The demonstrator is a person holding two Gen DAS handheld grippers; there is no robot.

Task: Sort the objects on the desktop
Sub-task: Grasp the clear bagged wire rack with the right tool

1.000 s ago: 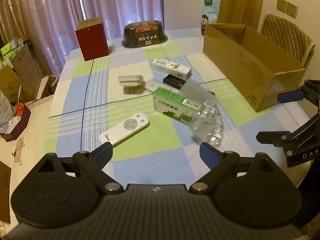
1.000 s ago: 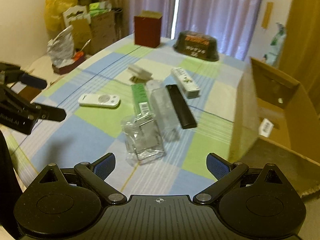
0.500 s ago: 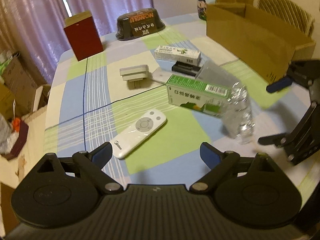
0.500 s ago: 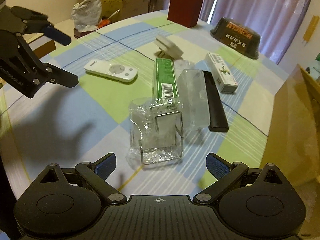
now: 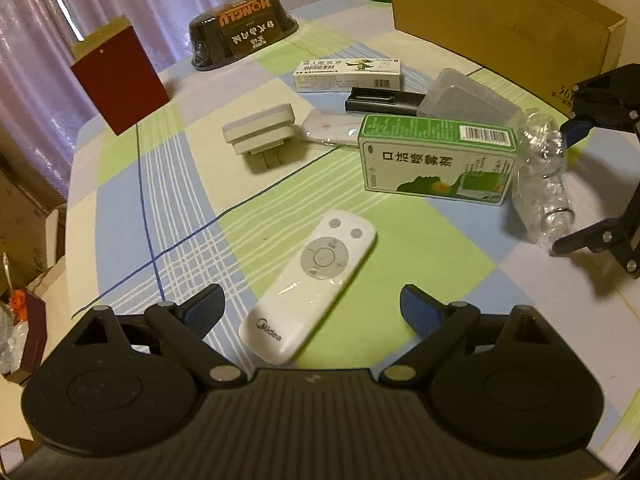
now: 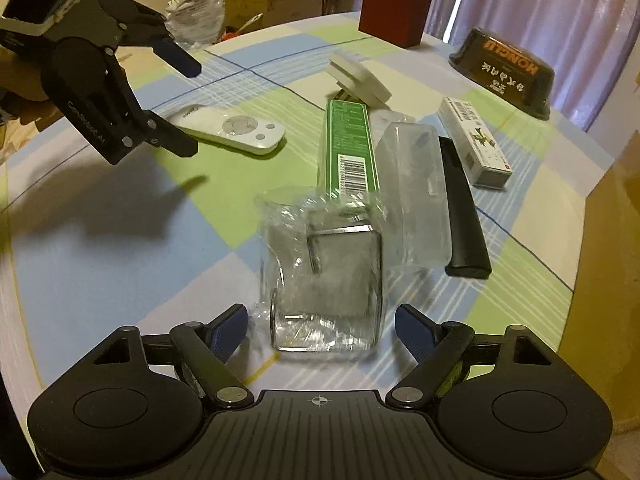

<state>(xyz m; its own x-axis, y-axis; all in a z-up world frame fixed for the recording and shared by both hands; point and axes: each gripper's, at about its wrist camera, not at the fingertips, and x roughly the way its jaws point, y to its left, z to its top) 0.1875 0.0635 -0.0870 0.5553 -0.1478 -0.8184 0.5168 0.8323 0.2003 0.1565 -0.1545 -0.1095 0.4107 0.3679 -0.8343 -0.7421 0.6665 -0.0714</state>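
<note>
A white remote (image 5: 312, 284) lies on the checked tablecloth, its near end between the fingers of my open left gripper (image 5: 312, 308). A glass jar wrapped in clear plastic (image 6: 324, 276) lies on its side, and my open right gripper (image 6: 322, 330) straddles its near end without closing on it. Each gripper shows in the other's view: the right gripper (image 5: 570, 188) at the jar (image 5: 540, 184), the left gripper (image 6: 190, 108) over the remote (image 6: 236, 132). Behind lie a green box (image 5: 436, 160), a clear plastic case (image 6: 412, 196), a black bar-shaped device (image 6: 460, 208), a white medicine box (image 5: 348, 76) and a white adapter (image 5: 260, 128).
An open cardboard box (image 5: 500, 28) stands along the table's right side. A dark red box (image 5: 120, 80) and a black bowl-shaped package (image 5: 244, 34) sit at the far end by the curtains. Cartons and bags crowd the floor past the left edge.
Both grippers have come forward and lower. The remote now sits between the left fingers and the wrapped jar between the right fingers. Nothing on the table has shifted.
</note>
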